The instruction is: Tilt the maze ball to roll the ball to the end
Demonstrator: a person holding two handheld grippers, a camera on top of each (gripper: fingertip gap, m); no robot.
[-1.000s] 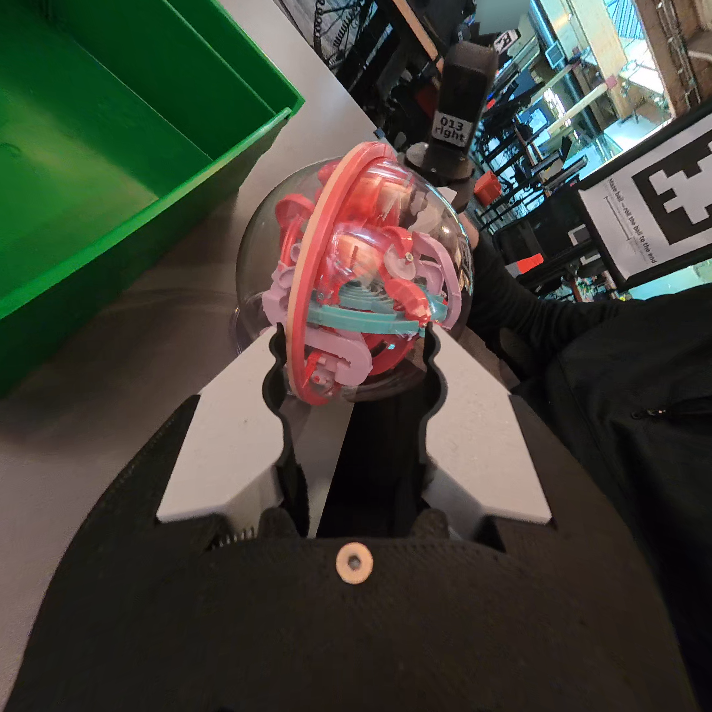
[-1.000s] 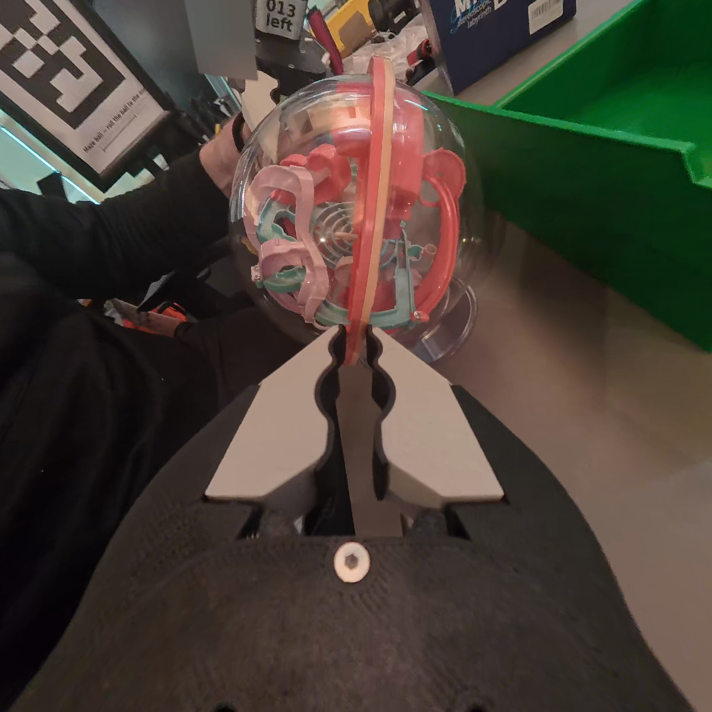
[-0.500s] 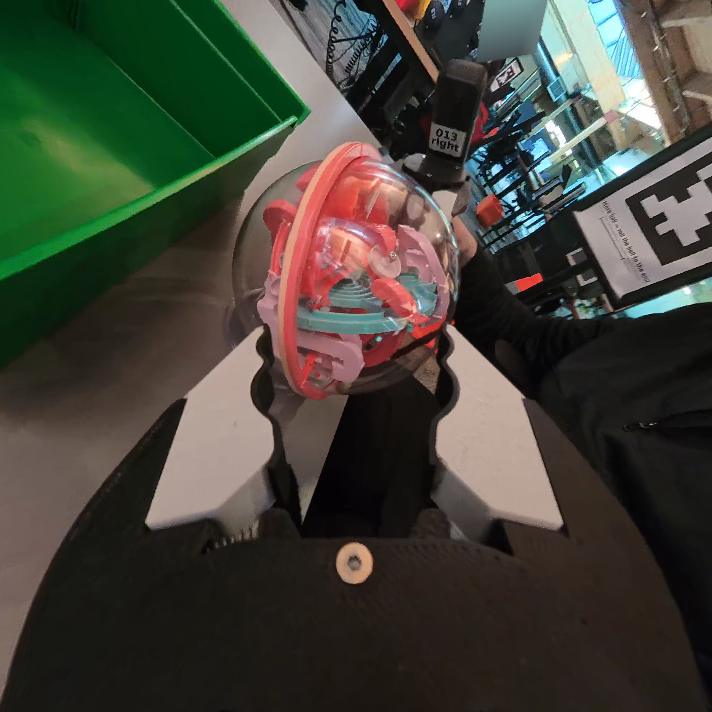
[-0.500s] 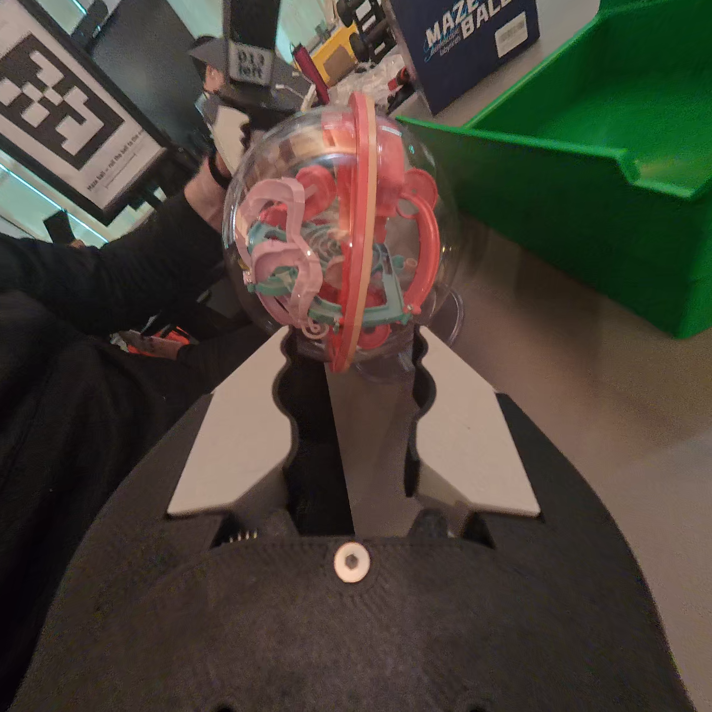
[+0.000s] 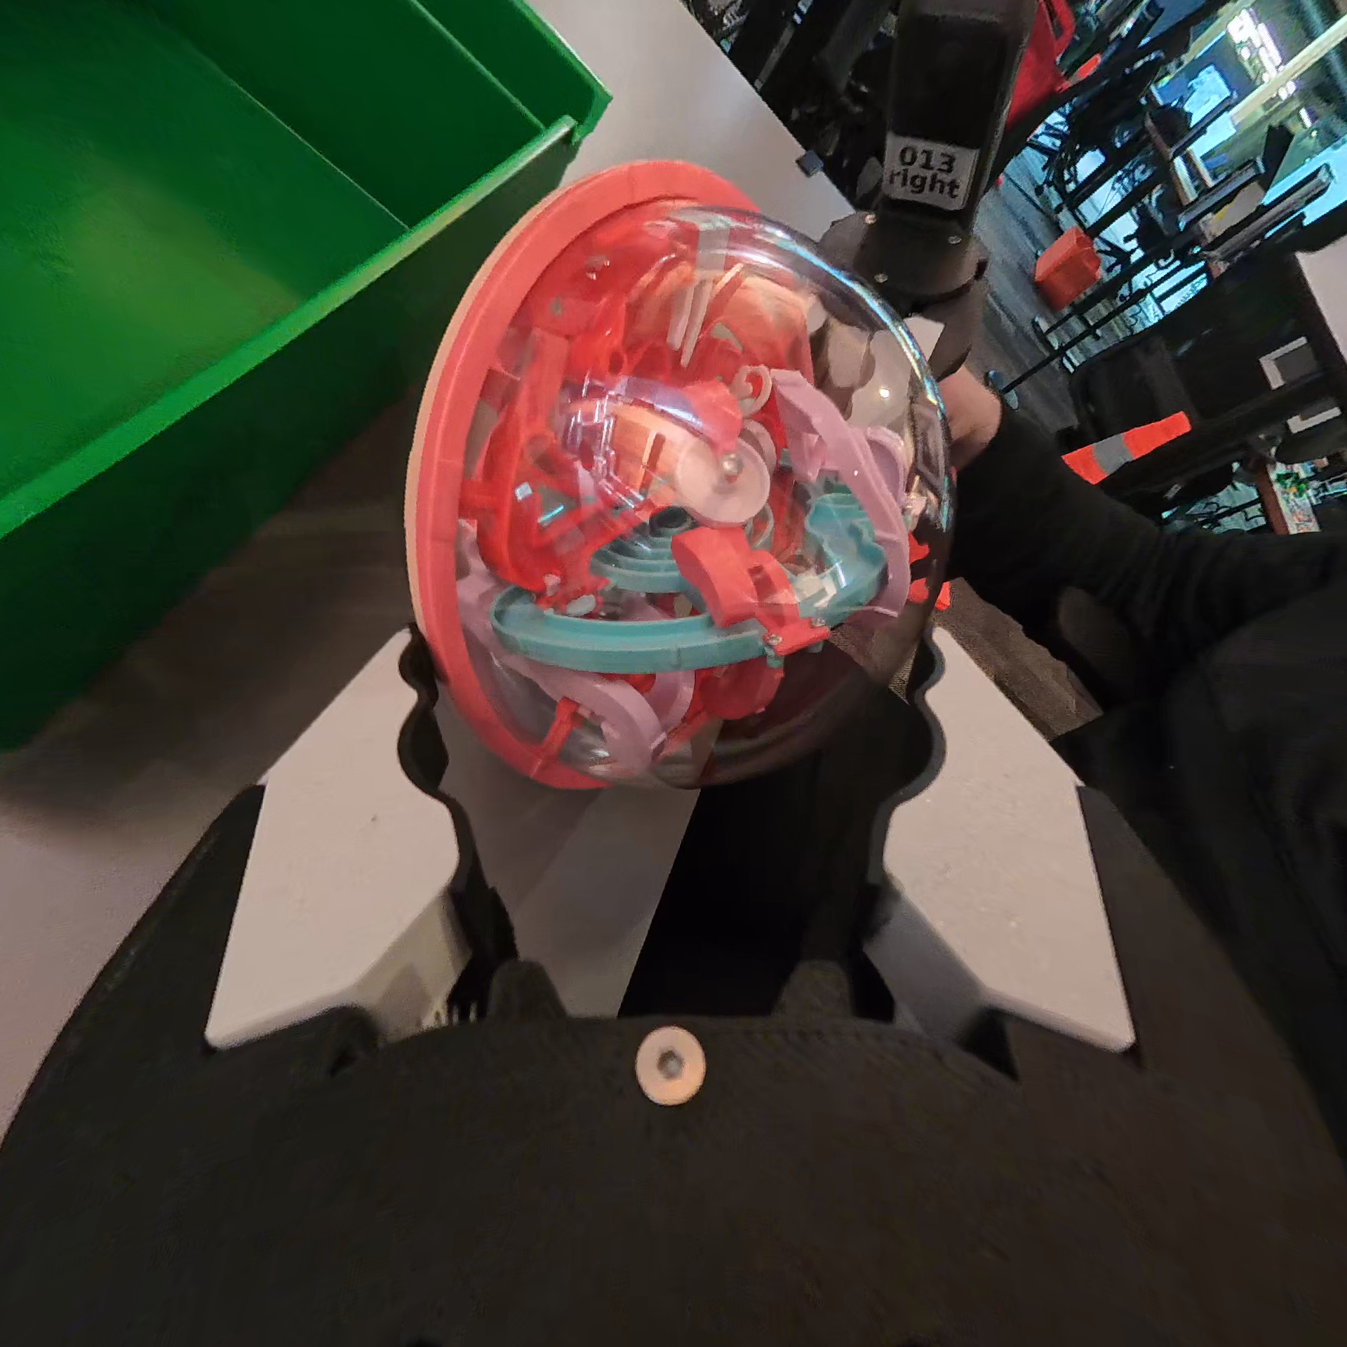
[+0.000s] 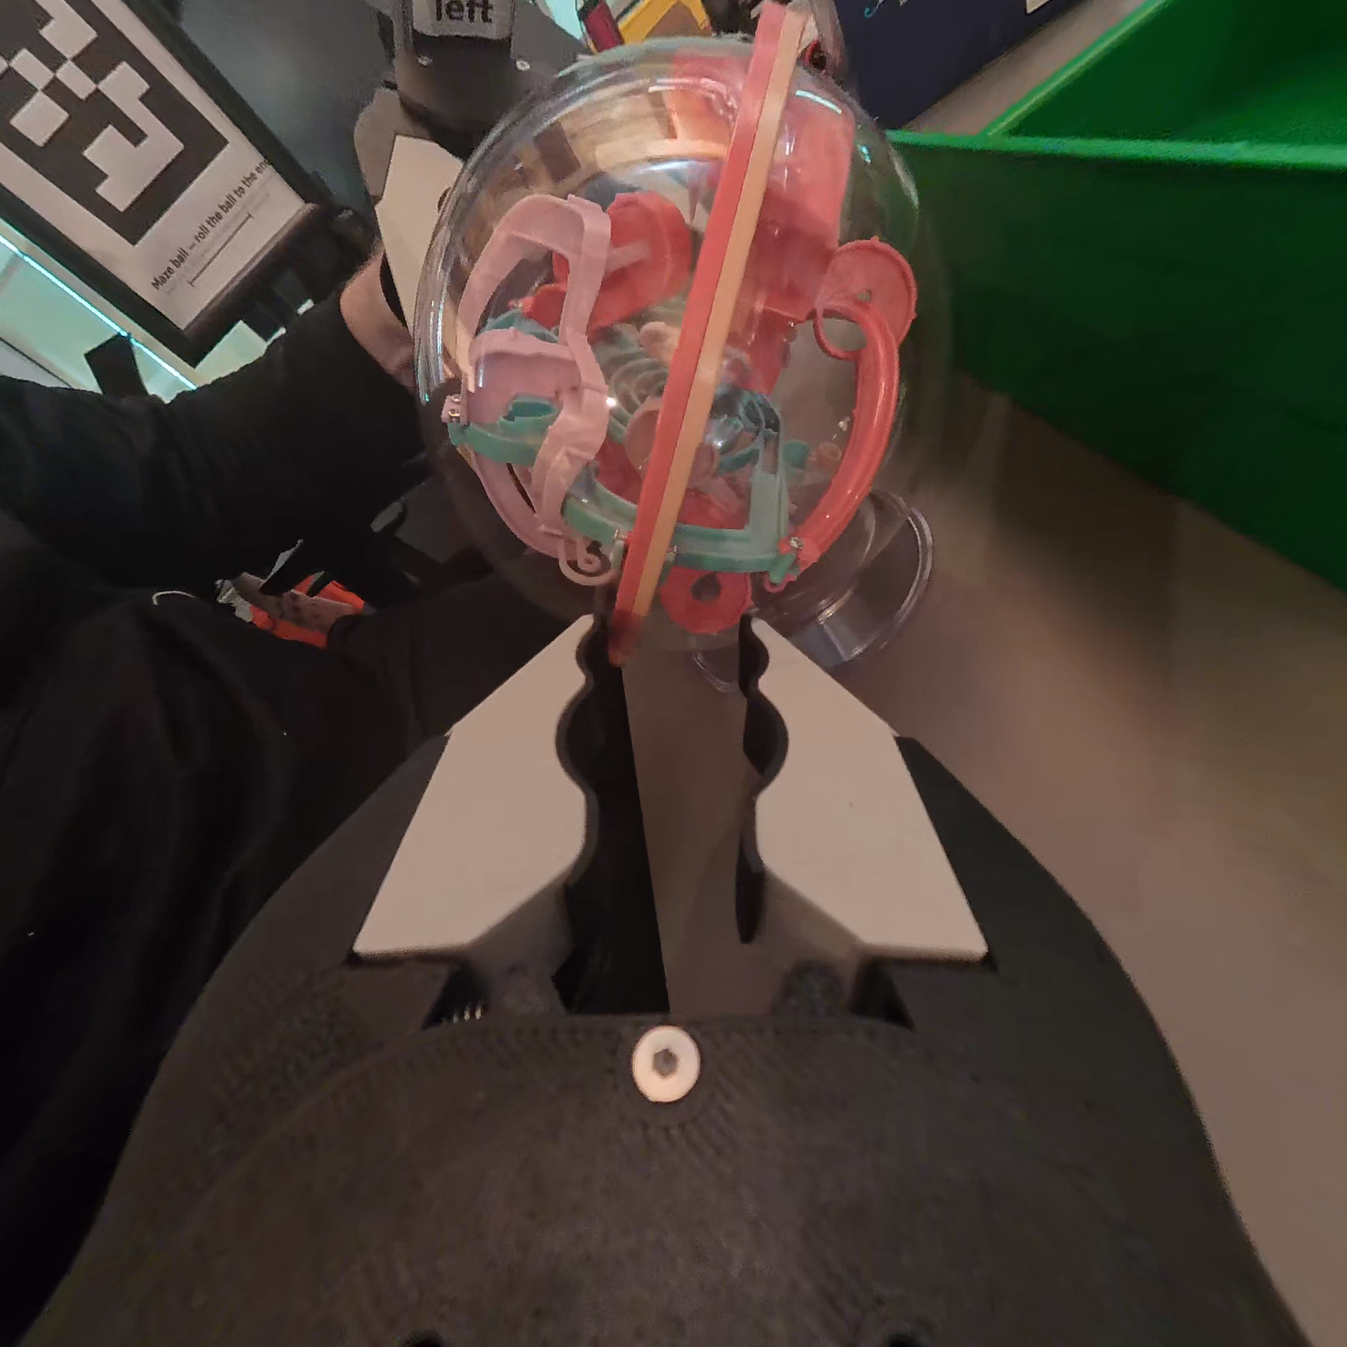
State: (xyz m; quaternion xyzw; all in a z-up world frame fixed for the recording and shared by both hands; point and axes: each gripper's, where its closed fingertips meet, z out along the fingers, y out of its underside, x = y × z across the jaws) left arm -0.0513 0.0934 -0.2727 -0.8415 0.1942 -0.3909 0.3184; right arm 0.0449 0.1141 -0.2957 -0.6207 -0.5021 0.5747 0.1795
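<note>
The maze ball (image 5: 678, 481) is a clear sphere with a red ring around it and red, pink and teal tracks inside. My left gripper (image 5: 670, 663) is shut on it, with a finger against each lower side. A small steel ball (image 5: 729, 472) rests on a pale disc inside. In the right wrist view the maze ball (image 6: 663, 350) is off its stand and its ring is tilted. My right gripper (image 6: 670, 630) is partly open. Its fingertips touch the sphere's underside and the ring's end lies by its left finger. The right gripper also shows behind the maze ball in the left wrist view (image 5: 926, 240).
A clear stand (image 6: 875, 583) sits on the grey table (image 6: 1093, 729) just right of the maze ball. A green bin (image 5: 182, 291) stands close by, also in the right wrist view (image 6: 1166, 291). A person's black sleeves (image 6: 182, 466) are on the near side. A framed marker sign (image 6: 109, 146) is behind.
The right gripper let go of the red ring, opened wide, then narrowed again. The left gripper's fingers spread wider around the ball. The ball turned, so its ring now tilts.
</note>
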